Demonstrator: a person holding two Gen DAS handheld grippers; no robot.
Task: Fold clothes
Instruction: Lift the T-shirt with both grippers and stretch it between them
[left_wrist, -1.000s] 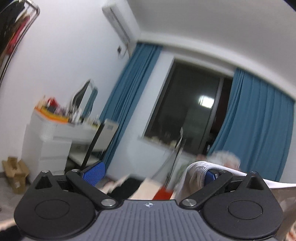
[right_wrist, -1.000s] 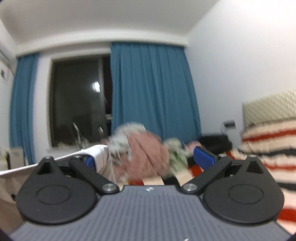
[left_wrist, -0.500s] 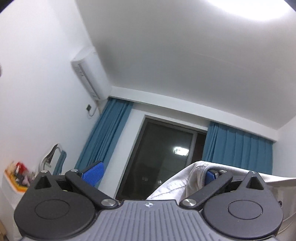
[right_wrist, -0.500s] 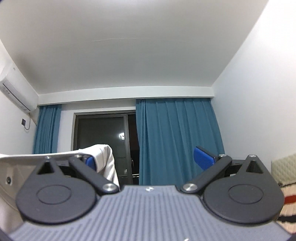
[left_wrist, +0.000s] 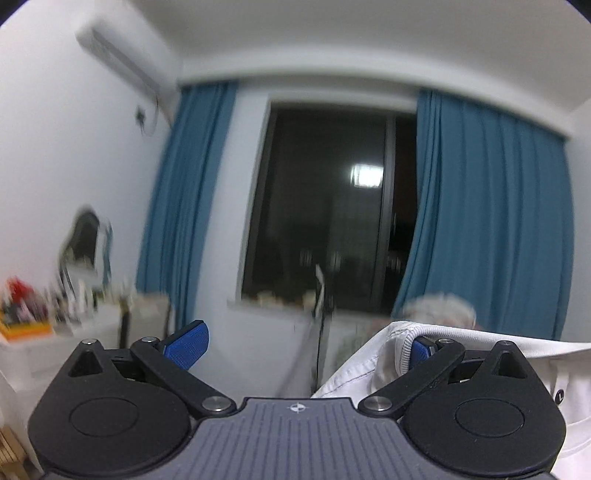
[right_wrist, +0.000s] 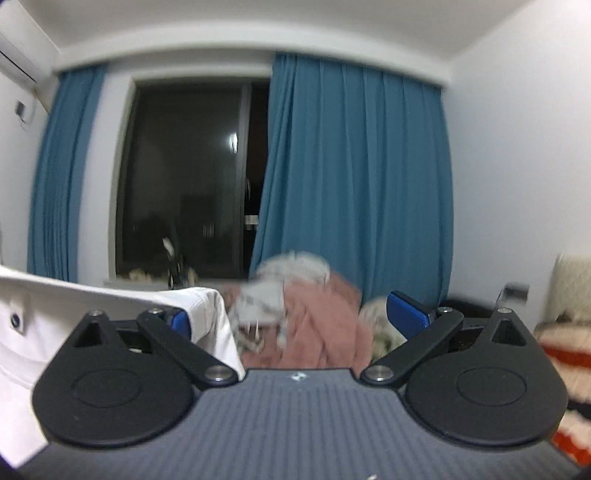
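Grippers nearest: left gripper spread wide, clamping nothing; right gripper likewise spread. White shirt slung over one finger of each: ribbed collar edge hooked on the left gripper's right finger, another edge draped over the right gripper's left finger. Stretched between the two, up in the air. Merely hung, not pinched.

Just beyond, blurred: heap of clothes, pink and grey, on what looks like a bed. Striped blanket off to the right. Farther back, blue curtains and a dark window.

Likely trouble: sliding off either finger at any tilt or quick swing, for want of a pinch on the cloth, then dropping in a crumple onto the heap. Also possible: catching by the collar on one finger with the other side loose, twisting the shirt out of line. Cannot tell how far along the folding is.
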